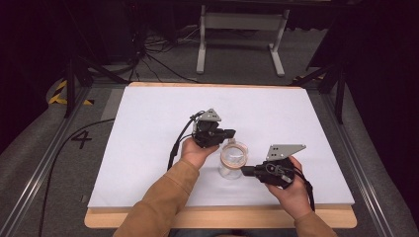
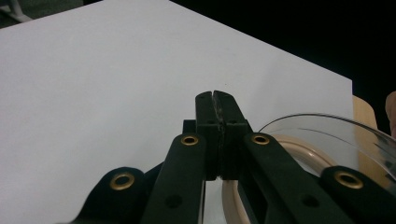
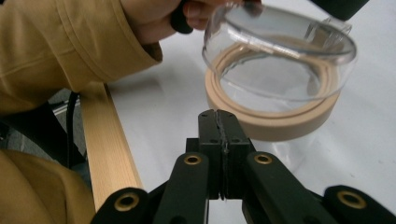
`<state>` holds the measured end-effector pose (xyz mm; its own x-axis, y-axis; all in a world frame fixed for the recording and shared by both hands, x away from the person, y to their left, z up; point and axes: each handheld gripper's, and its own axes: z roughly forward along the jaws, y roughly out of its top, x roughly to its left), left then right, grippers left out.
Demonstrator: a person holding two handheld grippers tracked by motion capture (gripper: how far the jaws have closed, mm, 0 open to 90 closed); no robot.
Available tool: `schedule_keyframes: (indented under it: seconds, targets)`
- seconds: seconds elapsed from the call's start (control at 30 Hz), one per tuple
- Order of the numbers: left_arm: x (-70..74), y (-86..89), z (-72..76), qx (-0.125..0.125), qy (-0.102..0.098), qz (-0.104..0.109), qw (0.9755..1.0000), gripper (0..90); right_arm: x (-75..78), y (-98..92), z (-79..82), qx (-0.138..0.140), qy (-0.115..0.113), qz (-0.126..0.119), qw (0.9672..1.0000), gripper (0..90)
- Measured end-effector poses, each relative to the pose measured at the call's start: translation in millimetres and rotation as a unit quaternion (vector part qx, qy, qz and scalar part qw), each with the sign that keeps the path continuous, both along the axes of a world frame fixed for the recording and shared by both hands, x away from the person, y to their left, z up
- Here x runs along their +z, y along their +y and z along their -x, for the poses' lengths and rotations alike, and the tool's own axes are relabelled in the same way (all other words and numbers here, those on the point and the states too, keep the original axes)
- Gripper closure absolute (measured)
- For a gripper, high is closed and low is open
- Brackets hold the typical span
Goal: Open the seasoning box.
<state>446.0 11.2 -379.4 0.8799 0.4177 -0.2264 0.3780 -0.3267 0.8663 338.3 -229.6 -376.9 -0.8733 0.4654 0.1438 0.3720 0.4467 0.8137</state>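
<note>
The right gripper has its black jaws pressed together, empty, just short of a clear glass jar with a tan collar. A mustard sleeve crosses the white table's wooden edge.

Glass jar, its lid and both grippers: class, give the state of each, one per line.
Glass jar: upright on the white table, held by neither gripper.
Lid: clear with a beige ring, tilted on the jar's mouth, not seated.
Left gripper: shut, empty.
Right gripper: shut, empty.
</note>
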Motion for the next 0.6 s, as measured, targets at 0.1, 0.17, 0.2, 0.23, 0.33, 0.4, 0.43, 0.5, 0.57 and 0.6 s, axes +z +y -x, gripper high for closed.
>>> schedule_keyframes:
  seconds: [0.1, 0.17, 0.2, 0.23, 0.33, 0.4, 0.43, 0.5, 0.57, 0.6]
  targets:
    - [-0.5, -0.2, -0.5, 0.001, 0.002, 0.004, 1.0000, 89.7, 1.9, 1.5, -1.7, -0.002, -0.001, -0.007, 1.0000, 90.0]
    - [-0.6, -0.3, -0.6, 0.002, 0.003, 0.004, 1.0000, 89.7, 2.6, 3.4, -2.2, -0.002, 0.000, -0.007, 1.0000, 90.0]
    - [-0.3, 0.0, -0.8, 0.002, 0.004, 0.002, 1.0000, 89.7, 2.9, 4.2, -2.3, -0.002, -0.001, -0.009, 1.0000, 90.0]
    - [-0.4, 0.0, -0.9, 0.002, 0.004, 0.003, 1.0000, 89.7, 3.2, 4.9, -2.6, -0.001, -0.002, -0.009, 1.0000, 90.0]
    - [-0.4, 0.1, -1.1, 0.001, 0.005, 0.003, 1.0000, 89.7, 3.7, 5.7, -3.3, -0.001, -0.003, -0.011, 0.9999, 90.0]
    - [-0.3, 0.2, -1.2, 0.001, 0.005, 0.003, 1.0000, 89.7, 4.1, 6.5, -3.3, -0.002, -0.004, -0.009, 0.9999, 90.0]
    - [-0.3, 0.2, -1.2, 0.001, 0.005, 0.003, 1.0000, 89.7, 4.3, 7.1, -3.1, -0.002, -0.005, -0.008, 1.0000, 90.0]
    - [-0.4, 0.0, -1.0, 0.002, 0.004, 0.003, 1.0000, 89.7, 4.1, 7.8, -2.9, 0.000, -0.005, -0.007, 1.0000, 90.0]
    - [-0.8, -0.1, -1.4, 0.002, 0.004, 0.005, 1.0000, 89.7, 3.8, 7.3, -3.1, -0.002, -0.003, -0.007, 1.0000, 90.0]
    - [-0.9, -0.2, -1.5, 0.002, 0.004, 0.006, 1.0000, 89.7, 3.5, 7.1, -3.2, -0.002, 0.000, -0.009, 1.0000, 90.0]
